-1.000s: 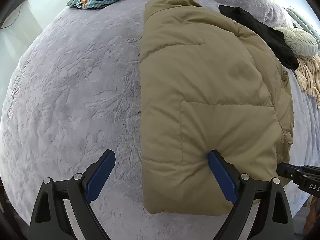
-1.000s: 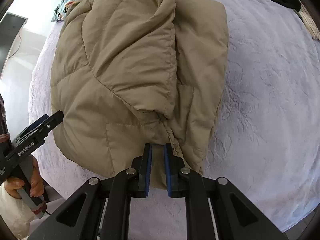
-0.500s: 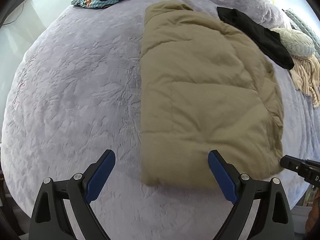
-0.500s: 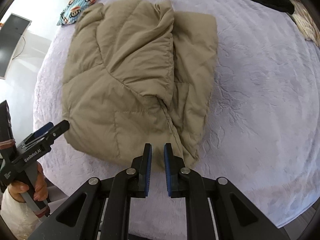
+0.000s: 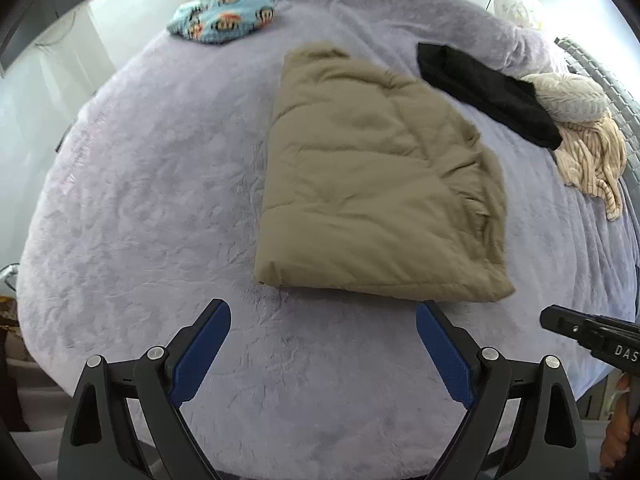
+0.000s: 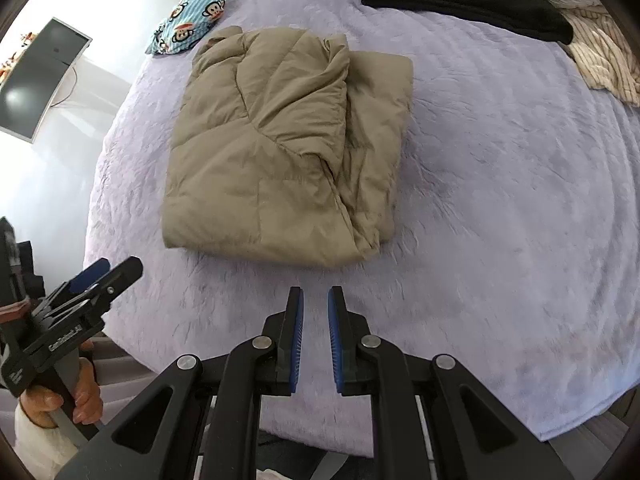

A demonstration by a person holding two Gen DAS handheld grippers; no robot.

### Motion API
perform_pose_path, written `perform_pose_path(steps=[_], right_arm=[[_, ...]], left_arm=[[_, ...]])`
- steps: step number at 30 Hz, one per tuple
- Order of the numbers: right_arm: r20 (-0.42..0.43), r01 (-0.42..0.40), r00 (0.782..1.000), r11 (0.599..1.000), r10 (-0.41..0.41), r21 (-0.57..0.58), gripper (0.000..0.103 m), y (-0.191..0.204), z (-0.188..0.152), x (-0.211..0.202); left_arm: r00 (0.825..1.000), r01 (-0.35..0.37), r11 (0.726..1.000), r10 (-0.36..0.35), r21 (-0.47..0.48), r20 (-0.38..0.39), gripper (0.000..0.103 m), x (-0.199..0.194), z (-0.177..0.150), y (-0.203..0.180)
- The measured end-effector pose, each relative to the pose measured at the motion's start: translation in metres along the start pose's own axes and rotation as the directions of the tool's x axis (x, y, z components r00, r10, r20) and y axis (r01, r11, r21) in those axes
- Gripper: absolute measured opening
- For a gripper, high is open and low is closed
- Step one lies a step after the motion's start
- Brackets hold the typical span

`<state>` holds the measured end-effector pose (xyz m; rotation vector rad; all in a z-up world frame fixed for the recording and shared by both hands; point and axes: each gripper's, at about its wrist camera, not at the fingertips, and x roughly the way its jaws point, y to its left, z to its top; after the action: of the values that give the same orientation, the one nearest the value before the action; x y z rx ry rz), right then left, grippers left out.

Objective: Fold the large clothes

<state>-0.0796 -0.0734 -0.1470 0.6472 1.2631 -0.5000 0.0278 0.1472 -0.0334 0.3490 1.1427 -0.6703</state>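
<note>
A tan puffer jacket (image 5: 372, 184) lies folded lengthwise on the lilac bed; it also shows in the right wrist view (image 6: 280, 152) with one half lapped over the other. My left gripper (image 5: 323, 320) is open and empty, held back from the jacket's near hem. My right gripper (image 6: 315, 304) is nearly shut with a narrow gap, holds nothing, and sits just short of the hem. The left gripper (image 6: 100, 276) shows at the left edge of the right wrist view, and the right gripper's tip (image 5: 560, 320) shows at the right edge of the left wrist view.
A black garment (image 5: 488, 88) and a striped beige garment (image 5: 592, 160) lie at the far right by a round cushion (image 5: 568, 96). A blue monkey-print cloth (image 5: 220, 20) lies at the far left corner. The bed's near edge (image 6: 520, 420) is just under the grippers. A monitor (image 6: 40, 80) stands left.
Both grippers have pulled back from the jacket toward the bed's near edge. The right gripper has let go of the hem it pinched. The jacket now lies flat.
</note>
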Motion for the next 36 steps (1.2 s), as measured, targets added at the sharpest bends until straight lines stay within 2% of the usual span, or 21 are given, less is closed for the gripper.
perform_pose_path(steps=[1,2,3,5,11,14,16,18,19,22,26,28,32,36], right_arm=[[0.006,-0.006,1.000,1.000,0.006,-0.004,0.014,0.000,-0.004,-0.005],[0.014,-0.008,1.000,1.000,0.008,-0.007,0.024,0.000,-0.008,-0.010],[0.020,-0.010,1.000,1.000,0.010,-0.008,0.047,-0.003,-0.009,-0.013],[0.041,-0.013,0.999,1.000,0.013,-0.010,0.065,-0.003,-0.015,-0.023],[0.088,-0.005,0.996,0.999,0.008,-0.041,0.066,0.006,-0.025,-0.050],[0.143,0.042,0.989,0.997,-0.031,-0.072,0.085,0.018,-0.025,-0.065],[0.194,0.071,0.980,0.994,-0.053,-0.086,0.087,0.029,-0.022,-0.074],[0.232,0.101,0.970,0.990,-0.077,-0.093,0.100,0.039,-0.017,-0.080],[0.250,0.116,0.964,0.989,-0.090,-0.089,0.103,0.045,-0.014,-0.082],[0.302,0.126,0.948,0.990,-0.103,-0.059,0.103,0.059,-0.004,-0.090],[0.378,0.176,0.912,0.984,-0.163,-0.002,0.103,0.077,0.007,-0.105],[0.396,0.179,0.903,0.984,-0.168,0.009,0.103,0.082,0.010,-0.111],[0.416,0.185,0.893,0.983,-0.171,0.005,0.103,0.092,0.013,-0.119],[0.409,0.207,0.894,0.978,-0.183,-0.014,0.103,0.101,0.015,-0.116]], left_arm=[[1.000,-0.005,1.000,0.005,-0.001,0.013,0.095,-0.008,-0.003,-0.003],[1.000,-0.011,1.000,0.012,-0.005,0.026,0.102,-0.015,-0.005,-0.003],[0.999,-0.025,1.000,0.026,-0.015,0.036,0.103,-0.023,-0.009,-0.005],[0.998,-0.038,0.999,0.040,-0.029,0.046,0.103,-0.034,-0.012,-0.006],[0.993,-0.059,0.997,0.064,-0.053,0.100,0.103,-0.066,-0.014,-0.004],[0.987,-0.070,0.996,0.077,-0.054,0.138,0.103,-0.080,-0.004,0.000],[0.988,-0.058,0.997,0.065,-0.059,0.140,0.103,-0.085,0.004,0.007],[0.988,-0.068,0.996,0.075,-0.055,0.135,0.103,-0.089,0.013,0.015],[0.987,-0.070,0.996,0.076,-0.047,0.139,0.103,-0.092,0.016,0.017],[0.981,-0.090,0.996,0.092,-0.017,0.172,0.103,-0.101,0.028,0.025],[0.975,-0.100,0.995,0.096,0.010,0.202,0.103,-0.112,0.044,0.031],[0.971,-0.113,0.993,0.107,0.017,0.213,0.103,-0.117,0.049,0.030],[0.966,-0.113,0.993,0.106,0.018,0.235,0.103,-0.128,0.053,0.030],[0.964,-0.123,0.992,0.118,0.007,0.240,0.103,-0.132,0.053,0.031]])
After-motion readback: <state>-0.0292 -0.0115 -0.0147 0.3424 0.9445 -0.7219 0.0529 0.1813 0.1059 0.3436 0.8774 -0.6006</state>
